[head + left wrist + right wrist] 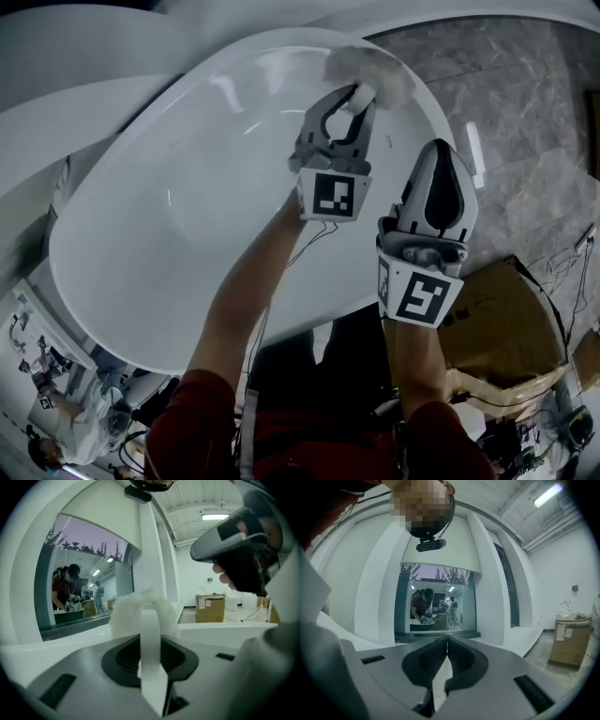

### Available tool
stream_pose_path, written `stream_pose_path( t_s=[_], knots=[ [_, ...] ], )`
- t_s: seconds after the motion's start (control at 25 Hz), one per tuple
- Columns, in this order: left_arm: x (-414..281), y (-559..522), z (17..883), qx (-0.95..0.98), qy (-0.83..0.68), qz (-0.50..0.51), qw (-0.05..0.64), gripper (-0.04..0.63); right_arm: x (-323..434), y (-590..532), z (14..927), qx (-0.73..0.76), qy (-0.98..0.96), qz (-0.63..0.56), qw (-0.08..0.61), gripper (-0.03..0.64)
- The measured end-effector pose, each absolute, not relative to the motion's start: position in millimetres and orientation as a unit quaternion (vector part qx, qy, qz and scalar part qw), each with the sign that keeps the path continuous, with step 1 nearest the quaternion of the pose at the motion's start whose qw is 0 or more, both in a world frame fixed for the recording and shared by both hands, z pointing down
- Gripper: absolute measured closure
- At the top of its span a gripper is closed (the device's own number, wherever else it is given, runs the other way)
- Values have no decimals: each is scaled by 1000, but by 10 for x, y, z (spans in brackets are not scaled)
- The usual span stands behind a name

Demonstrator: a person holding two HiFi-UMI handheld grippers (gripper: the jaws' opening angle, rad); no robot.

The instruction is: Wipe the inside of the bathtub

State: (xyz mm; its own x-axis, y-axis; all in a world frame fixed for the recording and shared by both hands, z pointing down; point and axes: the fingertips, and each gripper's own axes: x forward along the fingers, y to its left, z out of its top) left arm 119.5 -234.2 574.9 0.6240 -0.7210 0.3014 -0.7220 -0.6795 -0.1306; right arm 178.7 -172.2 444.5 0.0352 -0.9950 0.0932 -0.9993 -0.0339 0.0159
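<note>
Gripping anything, the left gripper (361, 94)?

Yes. Its jaws are clamped on a fluffy white cloth (375, 67). In the left gripper view a flat strip of that cloth stands pinched between them, with the woolly bulk bunched just past the tips.

Where does the cloth sit on the tub?

At the far end of the glossy white oval bathtub (187, 216), up by the rim on the inner side. Whether it presses on the wall or only lies against the edge, I cannot tell.

And the right gripper (441, 155)?

Jaws together, nothing between them. Its own view shows the two dark ribbed pads (425, 659) meeting along a thin line. In the head view it hangs at the tub's right rim, just beside the left gripper and apart from the cloth.

What else is around?

Grey veined marble floor (525, 103) beyond the tub, and a brown cardboard box (506, 319) near the person's right side. The right gripper view faces a glass window in a white wall (436, 604), with people behind the glass.
</note>
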Motion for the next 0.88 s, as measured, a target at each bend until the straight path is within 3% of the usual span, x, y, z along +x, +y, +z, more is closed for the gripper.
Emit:
stream_pose_path(
  t_s=[0.4,0.88],
  knots=[
    [1170,-2284,6009,902,-396,174,14,503,1740,-1709,4630,716,-696,39,38,604],
    [1015,-2127,6918,893,-395,210,57,503,1668,-1800,5241,705,-704,71,49,604]
  ],
)
